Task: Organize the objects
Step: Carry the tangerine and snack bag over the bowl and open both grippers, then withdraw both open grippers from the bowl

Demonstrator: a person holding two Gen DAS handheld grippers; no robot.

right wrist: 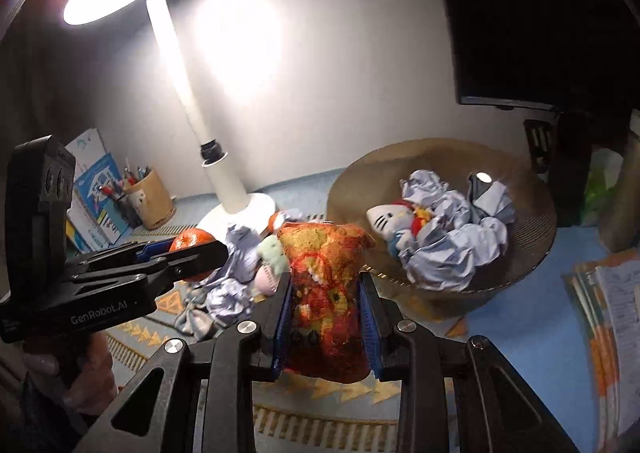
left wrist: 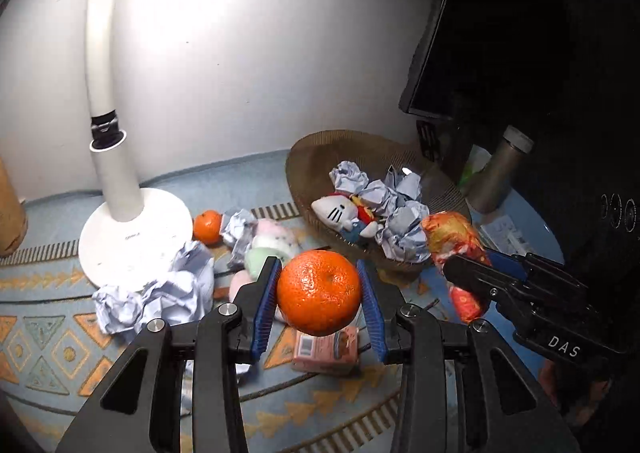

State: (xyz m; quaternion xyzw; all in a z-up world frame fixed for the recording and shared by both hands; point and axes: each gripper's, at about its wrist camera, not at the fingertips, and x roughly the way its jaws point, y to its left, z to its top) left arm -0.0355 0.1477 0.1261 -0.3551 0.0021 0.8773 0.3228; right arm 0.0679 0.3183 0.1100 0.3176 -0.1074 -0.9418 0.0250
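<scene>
My left gripper [left wrist: 319, 273] is shut on a large orange [left wrist: 319, 291], held above the patterned cloth. My right gripper [right wrist: 325, 285] is shut on a red and yellow snack packet [right wrist: 325, 293], lifted in front of the woven basket [right wrist: 532, 249]. In the left wrist view the same packet [left wrist: 448, 235] hangs beside the basket [left wrist: 312, 161], pinched by the right gripper [left wrist: 460, 269]. The right wrist view catches the orange [right wrist: 191, 240] in the left gripper [right wrist: 208, 253]. The basket holds crumpled paper balls [left wrist: 400, 209] and a white cat plush [left wrist: 340, 211].
A white desk lamp [left wrist: 132, 237] stands at the left, with a small orange [left wrist: 207, 226], paper balls [left wrist: 160, 293] and a pastel plush [left wrist: 268, 249] near its base. A pink box [left wrist: 326, 349] lies under the held orange. A pencil cup [right wrist: 150, 197], booklets [right wrist: 612, 313] and a dark monitor [left wrist: 432, 65] edge the table.
</scene>
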